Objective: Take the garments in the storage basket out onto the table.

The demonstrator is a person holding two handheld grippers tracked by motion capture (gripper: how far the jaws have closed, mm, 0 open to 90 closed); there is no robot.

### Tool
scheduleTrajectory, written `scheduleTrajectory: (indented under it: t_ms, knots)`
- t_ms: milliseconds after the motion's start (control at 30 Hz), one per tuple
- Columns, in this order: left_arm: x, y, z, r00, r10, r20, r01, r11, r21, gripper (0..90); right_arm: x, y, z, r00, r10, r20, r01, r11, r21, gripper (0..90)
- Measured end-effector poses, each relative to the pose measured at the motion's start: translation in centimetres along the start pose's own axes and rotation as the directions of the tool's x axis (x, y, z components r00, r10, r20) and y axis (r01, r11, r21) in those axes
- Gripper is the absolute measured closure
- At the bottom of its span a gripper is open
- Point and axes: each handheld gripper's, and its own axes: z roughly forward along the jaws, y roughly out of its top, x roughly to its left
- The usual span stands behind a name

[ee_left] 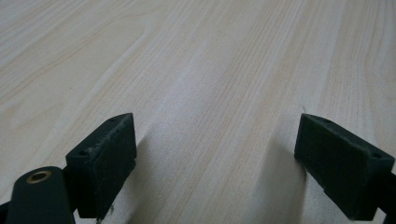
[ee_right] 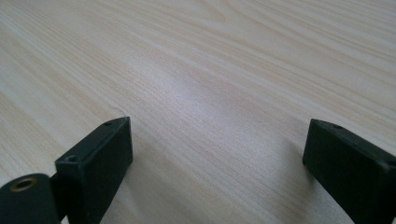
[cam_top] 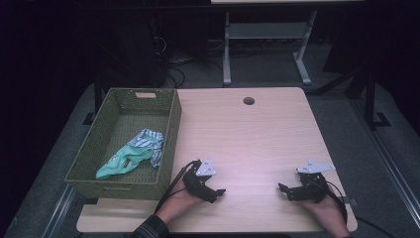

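Note:
My left gripper (cam_top: 218,192) rests low on the pale wooden table (cam_top: 247,134) near its front edge, just right of the basket, jaws pointing toward the table's middle. My right gripper (cam_top: 283,190) lies near the front right, pointing left toward the other one. Both stand open with nothing between them: in the left gripper view the left gripper (ee_left: 215,158) has bare wood between its wide-set black pads, and the right gripper (ee_right: 217,163) shows the same in its own view. A green woven basket (cam_top: 171,131) at the table's left holds a teal cloth (cam_top: 121,163) and a striped cloth (cam_top: 148,141).
A round cable hole (cam_top: 248,101) sits near the table's far edge. Cables trail from both grippers off the front edge. Beyond the table stand the legs of another desk (cam_top: 227,49) on dark floor.

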Motion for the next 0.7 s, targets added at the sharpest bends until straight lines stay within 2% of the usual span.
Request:
scheduleTrajectory:
  t_ms: [367,633,700]
  knots:
    - [0.32,0.55,-0.07,1.0,0.01,0.0,-0.01,0.9989,0.046,12.5,0.0,0.0,-0.01,1.0,0.0,0.0,0.0,1.0,0.0,7.7]
    - [0.47,0.59,-0.36,1.0,-0.008,-0.006,0.008,0.9977,0.067,12.8,-0.01,0.0,-0.01,1.0,-0.002,0.0,0.002,1.0,0.001,7.7]
    - [0.48,0.82,-0.54,0.9999,0.008,-0.014,-0.007,0.9967,0.081,12.8,-0.02,0.0,0.0,1.0,-0.003,0.0,0.003,1.0,0.001,7.7]
